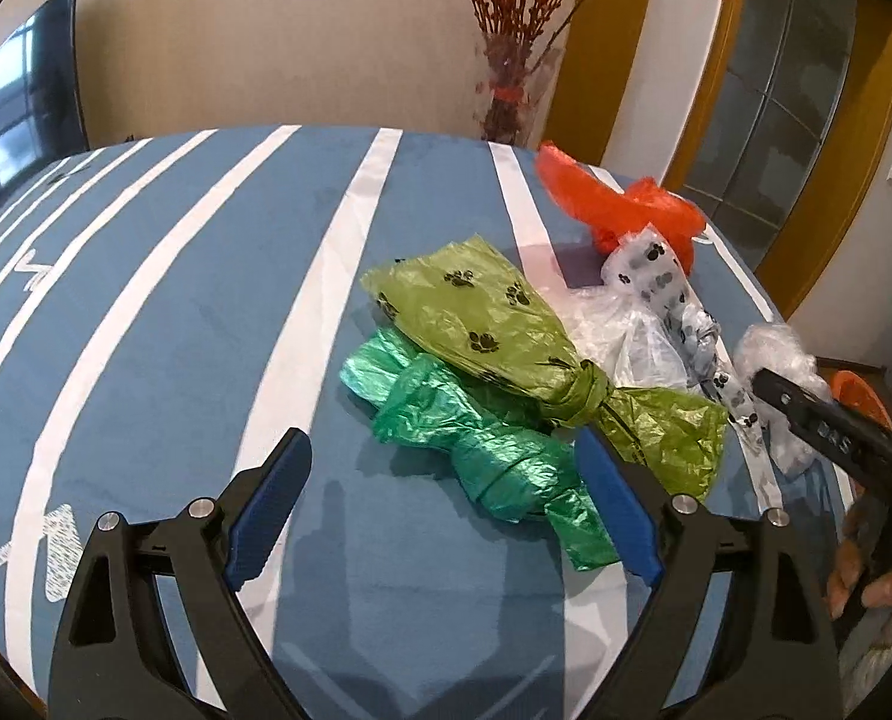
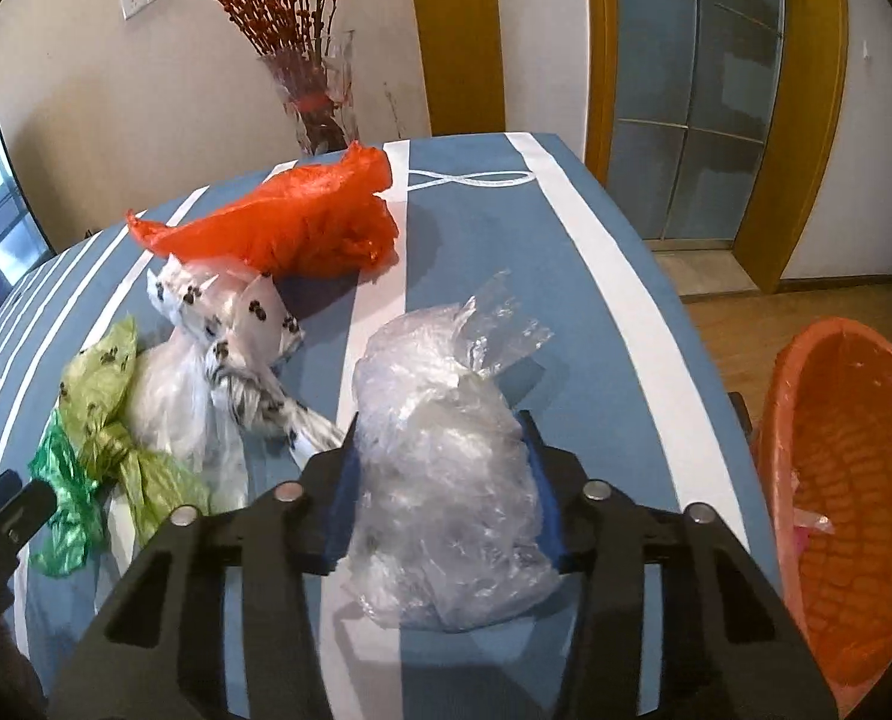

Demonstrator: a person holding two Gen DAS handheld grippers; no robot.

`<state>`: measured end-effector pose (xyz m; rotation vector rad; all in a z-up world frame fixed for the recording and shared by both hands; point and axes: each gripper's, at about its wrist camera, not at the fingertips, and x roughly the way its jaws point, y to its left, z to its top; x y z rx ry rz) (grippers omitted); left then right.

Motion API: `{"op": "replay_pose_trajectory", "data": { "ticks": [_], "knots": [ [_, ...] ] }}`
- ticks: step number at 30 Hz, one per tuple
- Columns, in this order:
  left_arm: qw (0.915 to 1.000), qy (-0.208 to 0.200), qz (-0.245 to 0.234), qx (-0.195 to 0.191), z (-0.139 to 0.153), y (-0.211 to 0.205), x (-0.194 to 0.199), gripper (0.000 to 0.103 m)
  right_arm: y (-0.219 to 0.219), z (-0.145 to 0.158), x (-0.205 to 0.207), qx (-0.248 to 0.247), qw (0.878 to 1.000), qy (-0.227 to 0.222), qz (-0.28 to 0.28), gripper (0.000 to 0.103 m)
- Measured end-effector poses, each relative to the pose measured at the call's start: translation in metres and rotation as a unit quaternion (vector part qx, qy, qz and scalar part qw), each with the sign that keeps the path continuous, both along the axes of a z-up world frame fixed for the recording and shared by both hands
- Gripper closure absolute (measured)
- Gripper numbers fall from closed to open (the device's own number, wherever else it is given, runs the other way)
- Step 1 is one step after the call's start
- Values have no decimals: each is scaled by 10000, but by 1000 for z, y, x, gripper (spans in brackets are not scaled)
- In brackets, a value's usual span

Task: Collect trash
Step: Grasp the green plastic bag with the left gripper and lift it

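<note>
Crumpled plastic bags lie on a blue table with white stripes (image 1: 206,324). My left gripper (image 1: 446,450) is open, its fingers either side of the near end of a dark green bag (image 1: 487,450). Behind that lies a lime green paw-print bag (image 1: 505,330), a white paw-print bag (image 1: 655,282) and an orange bag (image 1: 613,204). My right gripper (image 2: 443,426) is shut on a clear plastic bag (image 2: 446,450), held over the table. The orange bag (image 2: 290,228), white paw-print bag (image 2: 230,324), lime bag (image 2: 110,408) and dark green bag (image 2: 62,504) lie to its left.
An orange basket lined with a bag (image 2: 847,480) stands beside the table's right edge. A glass vase of red branches (image 2: 314,96) stands at the far edge. A TV (image 1: 26,120) is at the left wall, a glass door (image 2: 697,90) at the right.
</note>
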<state>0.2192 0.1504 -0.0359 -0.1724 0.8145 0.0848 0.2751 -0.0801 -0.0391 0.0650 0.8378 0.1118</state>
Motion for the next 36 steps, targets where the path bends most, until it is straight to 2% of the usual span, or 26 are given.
{"op": "replay_pose_trajectory", "data": {
  "ticks": [6,12,19,21,23,26,30,36],
  "knots": [
    [9995,234,169,-154,-8,-2,11,15,-14,4,-23,-77,9999,-99,-75,59],
    [9980,363,268,-439,-11,0,9,31,-24,8,-38,-13,9998,-149,-122,59],
    [9973,454,306,-488,-12,-9,13,31,-24,6,-46,15,9999,-124,-106,59],
    [9982,423,286,-322,-13,-12,13,37,-24,6,-49,11,9999,-129,-97,59],
    [9989,391,217,-115,-14,-13,12,54,-23,8,-50,7,9998,-151,-98,59],
    [9994,351,69,14,-15,-5,6,69,-23,11,-54,-1,9997,-198,-109,59],
    [9993,343,103,79,-15,15,0,69,-25,13,-59,19,9997,-238,-113,59],
    [9994,308,117,-91,-14,28,0,69,-30,15,-66,117,9995,-276,-133,64]
  ]
}}
